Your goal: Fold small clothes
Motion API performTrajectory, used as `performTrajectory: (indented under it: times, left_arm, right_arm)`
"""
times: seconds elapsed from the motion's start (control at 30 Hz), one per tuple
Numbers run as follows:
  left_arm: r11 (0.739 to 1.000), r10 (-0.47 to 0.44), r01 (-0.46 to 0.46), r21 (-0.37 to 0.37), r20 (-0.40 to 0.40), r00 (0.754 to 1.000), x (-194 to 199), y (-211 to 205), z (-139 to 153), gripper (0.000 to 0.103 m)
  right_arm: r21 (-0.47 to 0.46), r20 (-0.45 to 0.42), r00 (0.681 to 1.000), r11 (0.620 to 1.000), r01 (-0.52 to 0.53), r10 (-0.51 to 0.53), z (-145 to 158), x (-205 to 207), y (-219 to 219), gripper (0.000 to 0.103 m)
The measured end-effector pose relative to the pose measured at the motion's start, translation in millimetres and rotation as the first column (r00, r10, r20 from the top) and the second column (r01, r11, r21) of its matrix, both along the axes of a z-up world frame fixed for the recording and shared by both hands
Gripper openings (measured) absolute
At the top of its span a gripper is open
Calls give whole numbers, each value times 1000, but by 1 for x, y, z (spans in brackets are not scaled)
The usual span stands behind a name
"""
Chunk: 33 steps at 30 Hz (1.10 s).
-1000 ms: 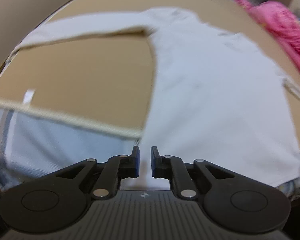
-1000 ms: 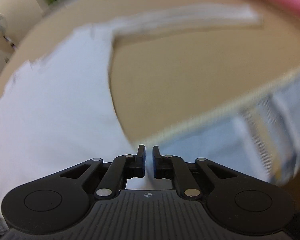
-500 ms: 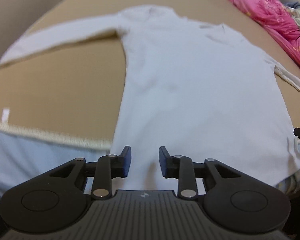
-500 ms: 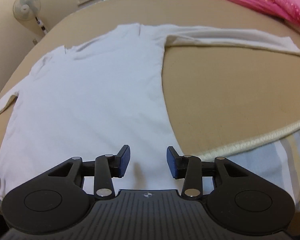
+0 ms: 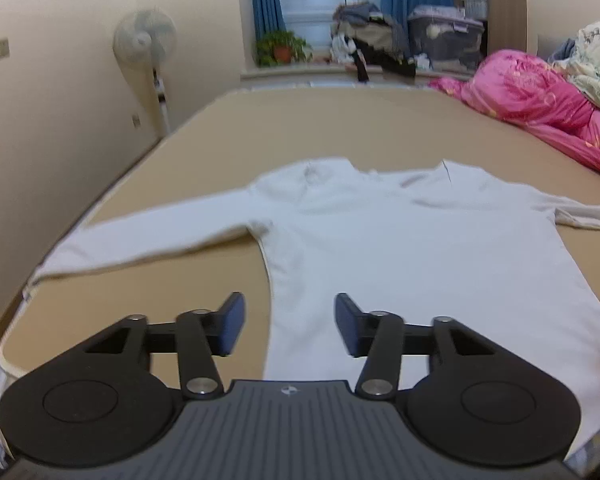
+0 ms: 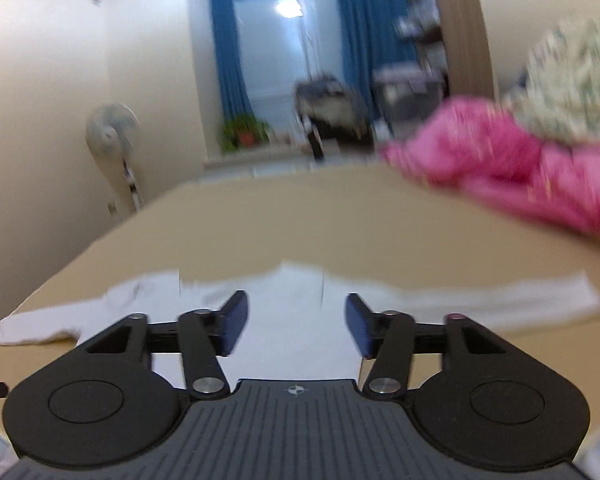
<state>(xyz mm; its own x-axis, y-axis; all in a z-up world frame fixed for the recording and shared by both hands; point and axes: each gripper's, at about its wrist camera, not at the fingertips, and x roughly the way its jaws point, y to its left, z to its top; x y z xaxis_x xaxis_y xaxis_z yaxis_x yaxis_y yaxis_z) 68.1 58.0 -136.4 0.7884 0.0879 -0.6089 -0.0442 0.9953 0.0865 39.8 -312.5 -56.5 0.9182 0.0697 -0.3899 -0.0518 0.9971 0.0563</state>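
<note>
Left view only: we see the whole body of the white shirt point(image 5: 400, 248) in fair focus, with its neckline at the far end, its hem nearest us, and one sleeve point(image 5: 148, 236) stretched out to the left across the tan bed point(image 5: 340, 128).
Right view only: we get a blurred look, aimed higher, where only the upper part of the shirt point(image 6: 292, 320) shows, but here the other sleeve point(image 6: 492, 300) runs its full length to the right, cuff included; a wall unit sits high at the top left.
Both views: a standing fan point(image 5: 145, 40), a potted plant point(image 5: 282, 46) on the sill, blue curtains point(image 5: 266, 4) and a pink quilt point(image 5: 540, 108) heaped on the right side of the bed.
Shirt: it lies flat and spread open on the bed, sleeves out to both sides.
Left gripper point(image 5: 287, 324): we see its jaws spread wide with nothing between them; it hovers over the hem end, and the shirt's left side seam runs up between its fingers.
Right gripper point(image 6: 296, 328): its jaws also stand wide apart and grasp nothing; the middle of the shirt shows in the gap, below the neckline.
Contact: we cannot tell whether either gripper touches the cloth.
</note>
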Motion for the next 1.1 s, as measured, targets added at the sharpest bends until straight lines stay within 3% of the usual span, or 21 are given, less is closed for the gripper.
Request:
performTrajectory:
  times: [0.07, 0.17, 0.23, 0.27, 0.3, 0.37, 0.43, 0.63, 0.8, 0.87, 0.93, 0.97, 1.03, 1.1]
  left_arm:
    - [1000, -13, 13, 8, 7, 1000, -2, 1, 6, 70]
    - [998, -57, 58, 13, -27, 998, 12, 7, 8, 71]
    - [996, -92, 91, -18, -58, 994, 26, 14, 10, 76]
    - [994, -104, 101, -41, -70, 992, 32, 20, 11, 88]
    - [992, -114, 109, -65, -81, 990, 38, 27, 11, 91]
    - [988, -121, 111, -106, -100, 988, 59, 37, 13, 94]
    - [984, -127, 112, -135, -109, 986, 80, 48, 14, 94]
    - [971, -52, 18, -239, -135, 989, 144, 102, 10, 103]
    - [930, 105, -149, -337, -146, 984, 171, 171, 0, 103]
    - [913, 208, -250, -323, -158, 965, 174, 199, -6, 103]
    - [892, 322, -356, -279, -163, 933, 175, 228, -17, 102]
    - [874, 384, -418, -247, -176, 906, 177, 244, -23, 96]
    - [807, 498, -539, -243, -212, 841, 178, 280, -32, 85]
    - [712, 573, -624, -323, -245, 782, 172, 319, -39, 82]
  right_arm:
    - [-31, 16, 1000, 1000, -1, 1, 1, 7, -11, 65]
    - [-15, -21, 998, 998, 67, -67, -29, 24, -30, 65]
    - [-63, -178, 970, 986, 156, -165, -54, 42, -35, 62]
    - [-46, -208, 957, 979, 199, -204, -59, 49, -37, 55]
    - [21, -213, 953, 974, 226, -217, -60, 53, -44, 54]
    - [108, -213, 953, 964, 242, -215, -61, 60, -52, 54]
    - [81, -220, 948, 964, 252, -230, -64, 66, -51, 54]
    - [71, -234, 948, 969, 238, -215, -67, 65, -43, 54]
    - [34, -236, 951, 976, 214, -201, -72, 74, -39, 54]
    - [13, -237, 951, 978, 207, -198, -74, 76, -37, 54]
    - [-2, -242, 951, 980, 198, -192, -76, 78, -34, 54]
    - [-10, -243, 951, 981, 193, -190, -77, 80, -33, 54]
    - [-28, -247, 952, 983, 181, -183, -79, 84, -28, 54]
    - [-43, -251, 953, 986, 163, -169, -82, 88, -21, 54]
